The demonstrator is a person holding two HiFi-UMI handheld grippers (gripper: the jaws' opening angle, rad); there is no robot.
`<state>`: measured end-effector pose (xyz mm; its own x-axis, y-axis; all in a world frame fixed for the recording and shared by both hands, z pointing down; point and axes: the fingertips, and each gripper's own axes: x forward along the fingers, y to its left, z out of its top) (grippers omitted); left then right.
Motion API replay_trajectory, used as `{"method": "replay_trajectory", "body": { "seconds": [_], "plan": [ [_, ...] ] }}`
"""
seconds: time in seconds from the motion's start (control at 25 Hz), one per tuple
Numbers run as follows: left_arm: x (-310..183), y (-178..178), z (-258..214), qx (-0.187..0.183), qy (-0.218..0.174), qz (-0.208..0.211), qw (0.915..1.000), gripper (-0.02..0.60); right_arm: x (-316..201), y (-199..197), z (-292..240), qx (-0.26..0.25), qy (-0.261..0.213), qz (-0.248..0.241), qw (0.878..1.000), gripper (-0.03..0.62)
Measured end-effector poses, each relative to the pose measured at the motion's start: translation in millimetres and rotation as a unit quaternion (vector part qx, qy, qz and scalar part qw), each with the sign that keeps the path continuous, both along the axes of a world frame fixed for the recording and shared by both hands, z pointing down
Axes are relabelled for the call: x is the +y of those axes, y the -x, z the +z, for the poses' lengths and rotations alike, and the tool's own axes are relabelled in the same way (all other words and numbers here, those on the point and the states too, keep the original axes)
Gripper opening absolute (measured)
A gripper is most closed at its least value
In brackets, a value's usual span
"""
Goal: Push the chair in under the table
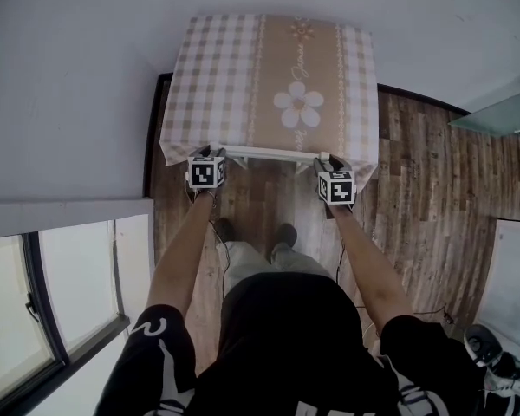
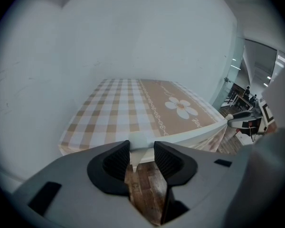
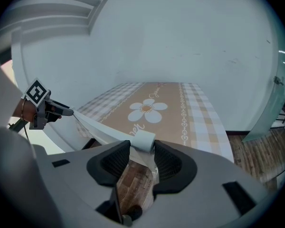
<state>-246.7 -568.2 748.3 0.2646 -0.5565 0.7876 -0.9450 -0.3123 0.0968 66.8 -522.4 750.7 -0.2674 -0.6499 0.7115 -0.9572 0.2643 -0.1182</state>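
Observation:
A white chair's top rail lies along the near edge of the table, which wears a checked cloth with a flower print; the rest of the chair is hidden below it. My left gripper is shut on the rail's left end, and its pads press the white corner post. My right gripper grips the right end, with that corner post squeezed between its pads. Each gripper view shows the rail running off toward the other gripper.
The table stands against a pale wall on its far and left sides. Wood flooring spreads to the right. The person's feet are just behind the chair. A window lies at lower left, a glass panel at right.

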Motion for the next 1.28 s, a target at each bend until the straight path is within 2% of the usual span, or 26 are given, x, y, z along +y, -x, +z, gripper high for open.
{"method": "replay_trajectory", "body": {
  "seconds": [0.32,0.4,0.44,0.6,0.88,1.12,1.28],
  "plan": [
    [-1.5,2.7,-1.8,0.037,-0.002,0.020,0.9991,0.161,-0.1,-2.5,-1.7,0.009,0.033,0.061,0.998,0.152],
    [0.4,7.7,-5.2,0.045,0.003,0.019,0.9988,0.116,2.9,-1.7,-3.0,0.024,0.043,0.070,0.996,0.149],
    [1.3,9.4,-7.9,0.050,0.005,0.021,0.9985,0.123,4.7,-1.1,-4.5,0.031,0.046,0.071,0.996,0.175],
    [3.7,13.1,-20.6,0.069,0.000,0.034,0.9970,0.106,11.2,0.9,-21.2,0.038,0.034,0.081,0.995,0.184],
    [-0.1,8.3,-67.9,0.080,-0.051,0.059,0.9938,0.058,8.6,5.3,-71.9,0.017,-0.017,0.110,0.994,0.183],
    [2.6,-7.4,-121.4,0.088,-0.117,0.075,0.9864,0.034,11.9,14.8,-113.3,-0.007,-0.060,0.129,0.990,0.179],
    [5.6,-13.1,-153.3,0.099,-0.145,0.075,0.9815,0.026,11.2,19.2,-142.3,-0.026,-0.091,0.146,0.985,0.172]
  ]
}}
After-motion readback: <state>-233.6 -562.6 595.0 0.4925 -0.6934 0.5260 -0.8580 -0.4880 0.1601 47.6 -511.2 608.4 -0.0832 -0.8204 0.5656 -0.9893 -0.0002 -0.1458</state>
